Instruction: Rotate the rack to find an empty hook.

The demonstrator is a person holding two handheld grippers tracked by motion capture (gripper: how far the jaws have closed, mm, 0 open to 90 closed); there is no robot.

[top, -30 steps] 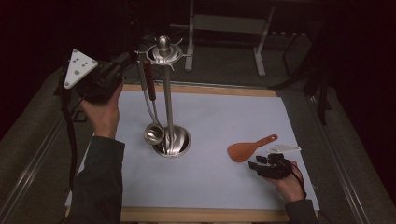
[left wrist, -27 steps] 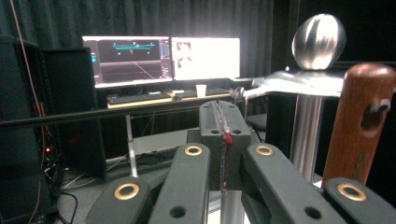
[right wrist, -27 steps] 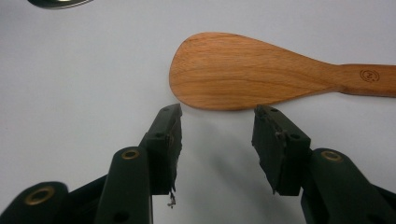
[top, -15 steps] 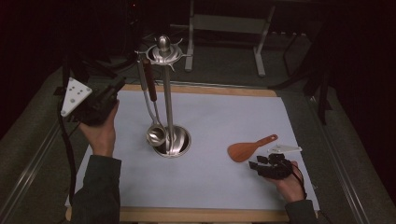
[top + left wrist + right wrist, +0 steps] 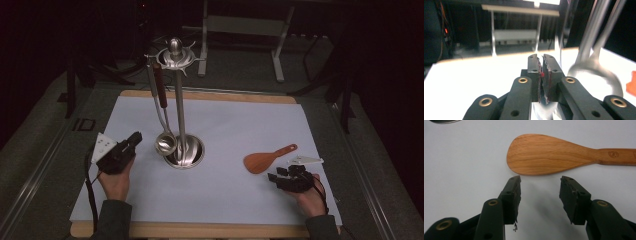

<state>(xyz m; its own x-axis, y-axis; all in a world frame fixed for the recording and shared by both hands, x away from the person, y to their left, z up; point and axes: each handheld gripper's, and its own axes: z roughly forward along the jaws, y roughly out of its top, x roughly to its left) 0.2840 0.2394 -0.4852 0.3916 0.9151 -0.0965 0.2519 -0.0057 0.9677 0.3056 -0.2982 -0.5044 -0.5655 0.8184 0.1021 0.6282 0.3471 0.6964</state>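
Observation:
A steel utensil stand rises from a round base at the middle of the white mat. A steel ladle hangs from its top, bowl low beside the base, and looms blurred in the left gripper view. My left gripper lies low on the mat, left of the ladle and pointing at it. Its jaws have just been opening; they stand a narrow slit apart with nothing between them. A wooden spatula lies flat at the right. My right gripper rests open just short of the spatula's blade.
The white mat covers a wooden table with bare room in front and behind the stand. A metal frame stands on the dark floor beyond the far edge. Cables trail from both grippers toward the near edge.
The left hand has come down from beside the stand's top to the mat, left of the ladle bowl. The right hand and the spatula have kept still.

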